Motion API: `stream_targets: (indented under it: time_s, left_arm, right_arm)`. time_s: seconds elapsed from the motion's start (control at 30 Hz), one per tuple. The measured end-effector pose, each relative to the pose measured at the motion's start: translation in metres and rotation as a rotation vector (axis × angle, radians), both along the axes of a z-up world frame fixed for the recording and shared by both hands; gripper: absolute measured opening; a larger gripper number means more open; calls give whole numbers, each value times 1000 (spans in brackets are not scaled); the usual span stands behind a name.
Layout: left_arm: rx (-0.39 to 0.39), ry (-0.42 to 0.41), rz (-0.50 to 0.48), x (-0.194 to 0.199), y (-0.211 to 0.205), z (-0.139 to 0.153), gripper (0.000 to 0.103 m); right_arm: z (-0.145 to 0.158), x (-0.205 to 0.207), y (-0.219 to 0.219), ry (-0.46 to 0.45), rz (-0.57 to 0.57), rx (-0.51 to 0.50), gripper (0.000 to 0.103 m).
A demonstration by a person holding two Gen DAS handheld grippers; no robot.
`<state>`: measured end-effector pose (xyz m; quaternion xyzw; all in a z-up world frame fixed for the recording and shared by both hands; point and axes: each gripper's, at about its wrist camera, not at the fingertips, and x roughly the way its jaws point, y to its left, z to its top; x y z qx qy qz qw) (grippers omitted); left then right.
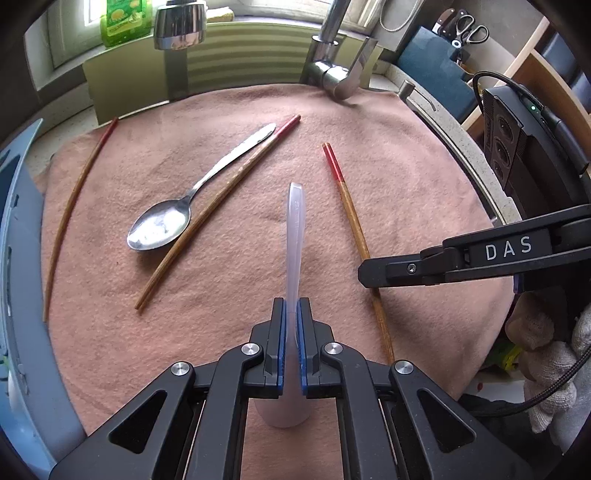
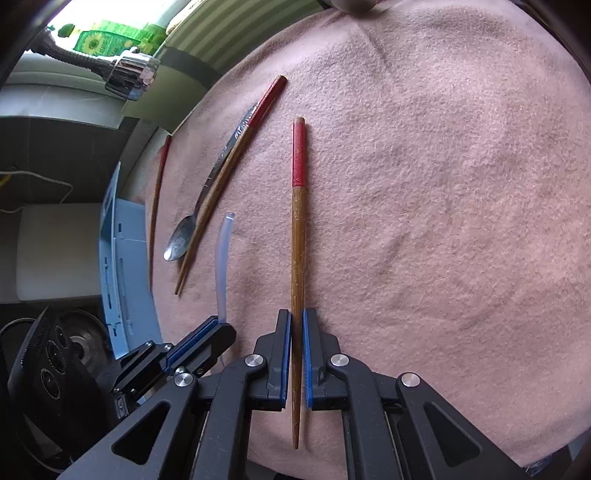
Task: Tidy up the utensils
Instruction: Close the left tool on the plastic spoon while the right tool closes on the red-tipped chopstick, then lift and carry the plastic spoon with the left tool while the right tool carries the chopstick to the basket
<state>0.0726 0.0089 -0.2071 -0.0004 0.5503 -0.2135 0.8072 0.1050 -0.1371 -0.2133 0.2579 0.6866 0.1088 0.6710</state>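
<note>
In the left wrist view my left gripper (image 1: 293, 308) is shut on a clear plastic spoon (image 1: 295, 229), its handle pointing away and its bowl hanging below the jaws. My right gripper (image 2: 297, 319) is shut on a wooden chopstick with a red end (image 2: 298, 221), near its thin tip. From the left wrist, that gripper (image 1: 369, 275) comes in from the right over the same chopstick (image 1: 351, 210). A metal spoon (image 1: 162, 225) lies beside a second chopstick (image 1: 221, 206). A third chopstick (image 1: 70, 210) lies at the far left. All rest on a pink cloth (image 1: 406, 184).
A light blue tray (image 1: 22, 295) borders the cloth on the left. A chrome faucet (image 1: 340, 74) and a green bottle (image 1: 125, 22) stand at the back. Scissors and knives (image 1: 465, 29) hang at the back right. A gloved hand (image 1: 554, 369) shows at the right edge.
</note>
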Motion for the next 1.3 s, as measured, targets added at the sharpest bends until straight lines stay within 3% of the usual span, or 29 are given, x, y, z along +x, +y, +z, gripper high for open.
stream_targets:
  time_s: [0.5,0.73,0.93,1.07,1.3]
  left_arm:
    - [-28,-65,16,4,12,30,4]
    - [-49,-52,47,8,20,20,4]
    - [-99,-146,79,-7,30,46,4]
    - [-186,-198,135,-17,49,64,4]
    - [-213,-268,201,-25,83,90,4]
  right_arm:
    - [29,5,0,-75,-13,25,6]
    - [32,15,5,-106,4,-4,6]
    - [34,14,6,-108,19,-9,6]
    - [40,16,15,-120,50,-30,6]
    - [62,25,50,-169,130,-29,6]
